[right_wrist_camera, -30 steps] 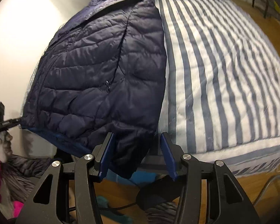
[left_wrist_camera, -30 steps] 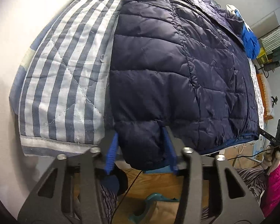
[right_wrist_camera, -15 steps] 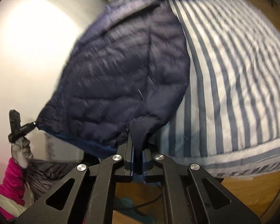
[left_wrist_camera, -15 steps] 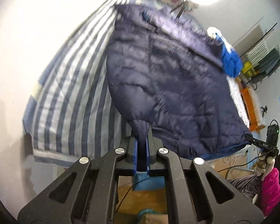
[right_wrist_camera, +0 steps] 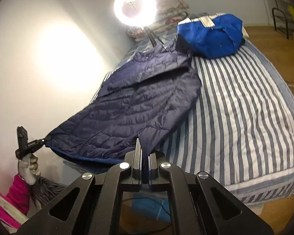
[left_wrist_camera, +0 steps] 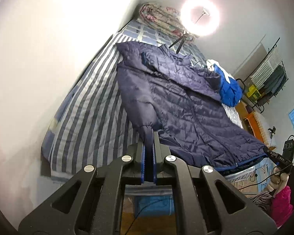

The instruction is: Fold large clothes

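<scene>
The navy puffer jacket (left_wrist_camera: 186, 105) is spread along the wall side of the striped bed (right_wrist_camera: 245, 107), with its hem held off the foot edge. Its two bottom corners are clamped, one by the left gripper (left_wrist_camera: 148, 137) and one by the right gripper (right_wrist_camera: 144, 148). The slick fabric may slip out if pulled unevenly, and the blue garment (right_wrist_camera: 211, 35) at the head end may be caught.

One navy jacket (left_wrist_camera: 186, 105), one blue garment (left_wrist_camera: 230, 90), one striped bed (right_wrist_camera: 245, 107), one ring light (right_wrist_camera: 135, 6).
</scene>
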